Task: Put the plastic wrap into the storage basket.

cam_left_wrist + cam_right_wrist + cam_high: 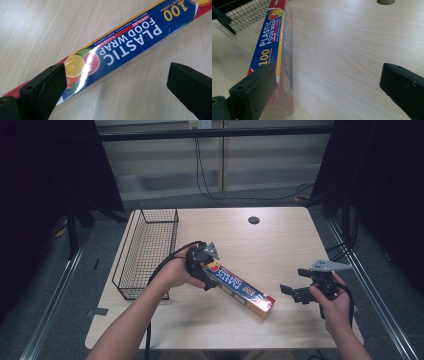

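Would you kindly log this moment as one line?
left gripper: open, at box end | right gripper: open | plastic wrap box: on table

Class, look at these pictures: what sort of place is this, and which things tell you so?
Probably a lab or recording set-up, not a kitchen: a bare wooden table ringed by black curtains, loose cables on the floor behind, and a person holding a gripper over a plastic food wrap box.

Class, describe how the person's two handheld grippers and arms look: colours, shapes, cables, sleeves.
Both the left gripper and the right gripper are black with blocky jaws, each topped by a grey three-cornered plate. A black cable trails from each. The forearms are bare, with no sleeves showing.
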Tool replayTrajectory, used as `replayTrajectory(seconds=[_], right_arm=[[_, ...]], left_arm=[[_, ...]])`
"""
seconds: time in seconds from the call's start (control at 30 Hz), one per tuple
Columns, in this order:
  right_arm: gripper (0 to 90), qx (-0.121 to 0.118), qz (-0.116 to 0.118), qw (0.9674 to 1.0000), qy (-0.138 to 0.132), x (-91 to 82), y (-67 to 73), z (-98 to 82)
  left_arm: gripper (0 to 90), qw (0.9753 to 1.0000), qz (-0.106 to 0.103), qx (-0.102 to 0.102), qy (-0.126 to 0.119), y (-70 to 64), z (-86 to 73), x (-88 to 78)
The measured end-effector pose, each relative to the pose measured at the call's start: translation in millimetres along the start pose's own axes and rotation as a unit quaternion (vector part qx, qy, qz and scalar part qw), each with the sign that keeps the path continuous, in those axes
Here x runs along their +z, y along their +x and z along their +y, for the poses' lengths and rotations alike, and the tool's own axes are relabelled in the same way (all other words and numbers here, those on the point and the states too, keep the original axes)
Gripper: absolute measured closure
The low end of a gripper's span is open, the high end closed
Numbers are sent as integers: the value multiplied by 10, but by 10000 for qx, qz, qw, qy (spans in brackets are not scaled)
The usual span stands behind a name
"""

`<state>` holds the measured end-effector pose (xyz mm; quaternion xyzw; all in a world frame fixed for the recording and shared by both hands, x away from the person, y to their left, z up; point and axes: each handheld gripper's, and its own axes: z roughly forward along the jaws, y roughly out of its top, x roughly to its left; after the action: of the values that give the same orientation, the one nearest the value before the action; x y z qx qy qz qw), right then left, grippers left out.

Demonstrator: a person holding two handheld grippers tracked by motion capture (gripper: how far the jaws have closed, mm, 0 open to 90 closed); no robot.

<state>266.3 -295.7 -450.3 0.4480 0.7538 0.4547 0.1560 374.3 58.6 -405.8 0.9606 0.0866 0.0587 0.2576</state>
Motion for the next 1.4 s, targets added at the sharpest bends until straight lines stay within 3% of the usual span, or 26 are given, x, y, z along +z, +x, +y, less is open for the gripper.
replayTrajectory(seconds=[0.23, 0.3, 0.37, 0.47, 0.57, 0.63, 0.77, 0.83, 0.9, 1.03, 1.13, 1.2, 1.23, 1.3, 1.33, 1.4], right_arm=[[9, -15, 71, 10000, 20, 8, -2, 0], [9, -8, 109, 9999, 29, 14, 5, -1], [9, -8, 128, 9999, 37, 15, 3, -1], [9, 0, 145, 9999, 29, 12, 1, -1], [9, 5, 146, 9999, 17, 11, -1, -1], [9, -5, 173, 9998, 36, 16, 2, -2], [9, 1, 212, 9998, 15, 20, 6, 0], [9, 23, 213, 9998, 14, 14, 5, 0], [9, 36, 194, 9998, 12, 8, 0, -1], [9, 40, 219, 9998, -5, 7, -3, -3], [9, 40, 224, 9997, -20, 6, -1, -2], [9, 50, 218, 9997, -18, 3, -4, -4], [9, 50, 218, 9997, -18, 3, -4, -4], [9, 62, 218, 9997, -14, 2, -7, -6], [9, 65, 236, 9997, -7, 2, -11, -6], [9, 67, 256, 9996, -23, 5, -9, -6]], left_arm=[[30, 9992, -140, 268, 250, 77, 135, 100], [30, 9982, -187, 480, 316, 105, 166, 145], [27, 9980, -224, 482, 337, 106, 173, 170], [31, 9959, -447, 646, 459, 129, 186, 241], [26, 9939, -424, 839, 570, 143, 193, 301], [25, 9946, -426, 780, 532, 153, 202, 324], [25, 9929, -538, 907, 556, 164, 237, 371], [21, 9900, -574, 1173, 529, 158, 261, 394], [21, 9892, -614, 1153, 663, 139, 291, 445], [24, 9891, -747, 1116, 610, 142, 307, 488], [37, 9868, -822, 1181, 741, 134, 311, 560], [34, 9882, -798, 1113, 678, 118, 307, 578], [34, 9864, -832, 1214, 729, 130, 317, 575], [36, 9872, -849, 1140, 718, 136, 326, 596], [36, 9857, -825, 1241, 786, 143, 331, 606], [42, 9859, -818, 1217, 811, 134, 327, 658]])
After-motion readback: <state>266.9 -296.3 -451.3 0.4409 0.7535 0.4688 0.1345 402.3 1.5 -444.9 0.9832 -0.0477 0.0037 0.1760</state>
